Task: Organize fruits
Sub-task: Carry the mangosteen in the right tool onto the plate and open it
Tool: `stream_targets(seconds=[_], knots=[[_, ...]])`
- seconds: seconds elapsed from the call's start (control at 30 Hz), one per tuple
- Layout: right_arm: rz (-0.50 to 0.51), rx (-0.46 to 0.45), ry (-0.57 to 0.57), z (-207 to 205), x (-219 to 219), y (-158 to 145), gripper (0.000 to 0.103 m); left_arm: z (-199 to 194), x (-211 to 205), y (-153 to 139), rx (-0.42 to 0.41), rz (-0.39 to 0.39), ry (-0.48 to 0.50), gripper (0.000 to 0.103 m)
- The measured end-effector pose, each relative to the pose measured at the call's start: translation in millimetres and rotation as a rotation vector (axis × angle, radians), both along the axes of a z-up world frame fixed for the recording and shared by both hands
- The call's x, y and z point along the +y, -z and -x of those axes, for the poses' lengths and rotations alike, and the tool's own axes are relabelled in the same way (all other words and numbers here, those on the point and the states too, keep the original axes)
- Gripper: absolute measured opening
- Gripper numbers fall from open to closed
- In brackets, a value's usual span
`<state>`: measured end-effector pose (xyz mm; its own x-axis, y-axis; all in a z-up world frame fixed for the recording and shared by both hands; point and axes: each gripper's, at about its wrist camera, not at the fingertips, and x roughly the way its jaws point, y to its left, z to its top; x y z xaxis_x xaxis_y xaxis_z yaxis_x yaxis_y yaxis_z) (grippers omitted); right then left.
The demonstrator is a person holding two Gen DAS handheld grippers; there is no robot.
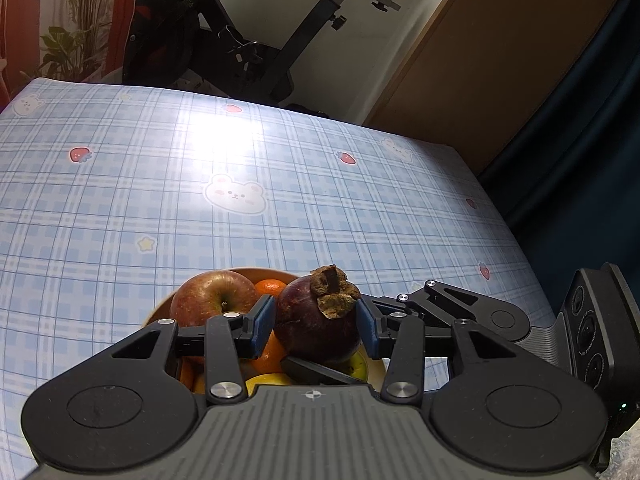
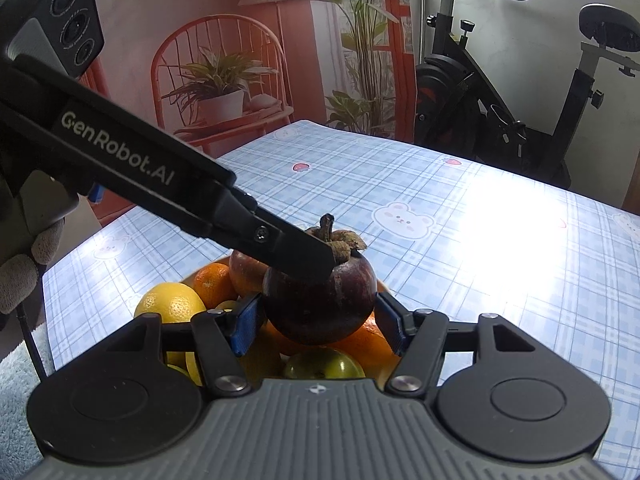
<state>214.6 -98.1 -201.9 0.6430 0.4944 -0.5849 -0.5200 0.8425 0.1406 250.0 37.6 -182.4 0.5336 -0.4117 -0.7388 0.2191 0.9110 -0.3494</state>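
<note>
Together, both grippers' fingers (image 1: 265,326) (image 2: 246,322) clamp one mangosteen (image 1: 320,320) above the fruit bowl (image 1: 160,312).

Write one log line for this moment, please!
left hand-held gripper: shut on mangosteen | right hand-held gripper: also shut on it | below: fruit bowl

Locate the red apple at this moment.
In the left wrist view the red apple sits at the bowl's left side, beside the dark purple fruit.
</note>
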Motion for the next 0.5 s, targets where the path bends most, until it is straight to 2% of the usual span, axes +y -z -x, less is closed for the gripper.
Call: stream_targets(seconds=[0.17, 0.3, 0.43, 0.5], knots=[[0.003, -0.003, 0.003, 0, 1, -2, 0.065, 8, 1, -5, -0.028, -0.006, -0.016, 0.048], [0.003, -0.010, 0.010, 3, 0, -4, 0.072, 13, 5, -11, -0.055, -0.014, -0.039, 0.049], [0.006, -0.020, 0.029, 9, -2, -10, 0.076, 25, 6, -23, -0.108, -0.060, -0.073, 0.054], [0.002, -0.030, 0.050, 13, -7, -16, 0.081, 34, 6, -32, -0.141, -0.089, -0.099, 0.061]])
